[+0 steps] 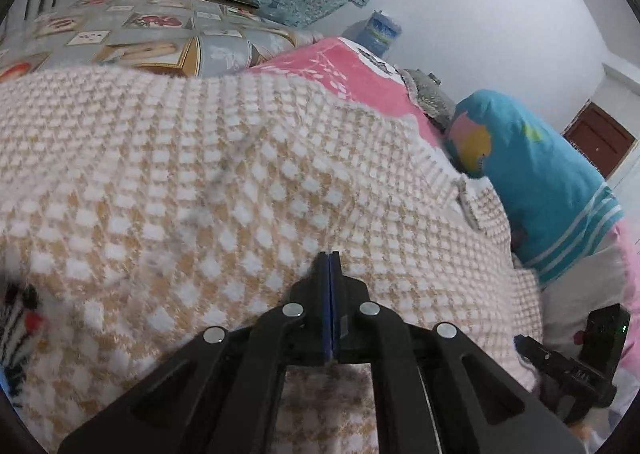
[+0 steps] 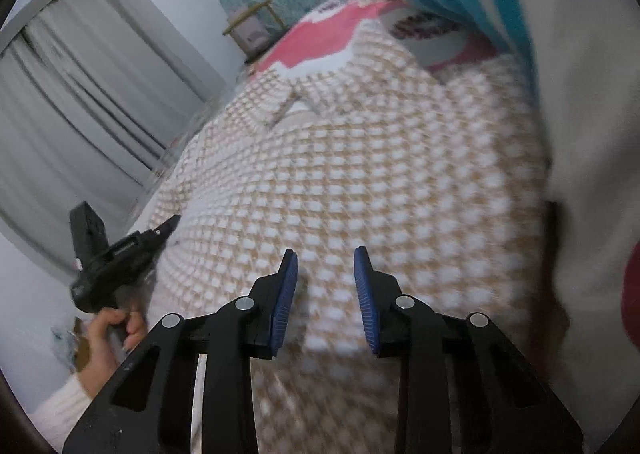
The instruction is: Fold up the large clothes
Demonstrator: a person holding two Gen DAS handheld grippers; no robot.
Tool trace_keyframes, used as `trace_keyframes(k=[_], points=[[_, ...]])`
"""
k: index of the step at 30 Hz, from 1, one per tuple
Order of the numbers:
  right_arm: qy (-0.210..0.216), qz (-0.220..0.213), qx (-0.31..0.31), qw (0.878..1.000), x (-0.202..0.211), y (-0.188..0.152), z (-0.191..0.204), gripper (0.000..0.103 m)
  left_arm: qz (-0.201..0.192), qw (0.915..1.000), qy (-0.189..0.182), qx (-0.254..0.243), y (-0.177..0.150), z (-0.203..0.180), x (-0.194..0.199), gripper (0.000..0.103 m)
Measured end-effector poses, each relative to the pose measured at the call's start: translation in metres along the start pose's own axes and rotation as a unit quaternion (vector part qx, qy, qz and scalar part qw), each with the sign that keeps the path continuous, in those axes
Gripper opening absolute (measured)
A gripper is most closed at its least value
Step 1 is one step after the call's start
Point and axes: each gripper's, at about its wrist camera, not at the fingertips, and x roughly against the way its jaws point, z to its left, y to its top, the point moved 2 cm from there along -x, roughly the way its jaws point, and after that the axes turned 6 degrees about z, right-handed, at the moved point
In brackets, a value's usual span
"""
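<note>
Mid-fold on a large checked sweater [image 1: 248, 190], spread over the bed [image 1: 132, 34] just ahead of and beneath both tools. Left gripper [image 1: 330, 258] clenched tight, pads together at the knit; whether any fabric is pinched there cannot be told. Right gripper [image 2: 326, 254] parted, nothing between the pads, poised above the cloth. Probably gathering an edge for the fold. Next: right pads down onto the fabric, then a lift together.

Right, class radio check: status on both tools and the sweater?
Left tool shut, nothing visibly held. Right tool open above checked sweater. Sweater lies spread, unfolded. Teal pillow alongside.
</note>
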Motion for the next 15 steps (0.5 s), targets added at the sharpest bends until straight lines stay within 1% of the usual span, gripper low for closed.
trace_keyframes(k=[1,3,4,5,6,9,10,12,13,14,15], points=[[-0.013,0.003,-0.009,1.0,0.007,0.003,-0.004,0.029,0.0,1.0,0.001,-0.001,0.0,0.001,0.0,0.004],[-0.056,-0.001,-0.032,0.998,0.018,0.007,-0.017,0.028,0.0,1.0,0.0,0.0,-0.001,0.0,0.0,0.004],[-0.082,0.0,-0.037,0.996,0.02,0.009,-0.023,0.023,-0.001,1.0,0.001,-0.001,-0.002,0.0,0.0,0.004],[-0.098,0.005,-0.035,0.995,0.018,0.008,-0.023,0.023,-0.001,1.0,0.001,-0.002,-0.001,-0.001,-0.001,0.004],[-0.111,0.011,-0.03,0.993,0.015,0.007,-0.022,0.023,-0.001,1.0,0.002,-0.002,-0.002,0.0,-0.001,0.004],[-0.137,0.007,-0.038,0.99,0.013,0.005,-0.018,0.02,-0.001,1.0,0.006,-0.005,-0.003,0.001,-0.002,0.004],[-0.134,-0.007,-0.044,0.99,0.016,0.005,-0.012,0.02,-0.002,1.0,0.006,-0.006,-0.003,0.0,-0.001,0.004],[-0.099,-0.035,-0.028,0.994,0.018,0.006,0.004,0.019,-0.003,0.9999,0.012,-0.009,-0.005,-0.002,0.001,0.004],[-0.091,-0.058,-0.001,0.994,0.019,0.007,0.02,0.02,-0.003,0.9998,0.016,-0.012,-0.005,-0.004,0.0,0.004],[-0.09,-0.07,0.026,0.993,0.018,0.008,0.035,0.021,-0.004,0.9996,0.022,-0.015,-0.004,-0.006,-0.001,0.004],[-0.077,-0.071,0.065,0.992,0.01,0.009,0.055,0.023,-0.004,0.9995,0.027,-0.018,-0.002,-0.008,-0.002,0.004]])
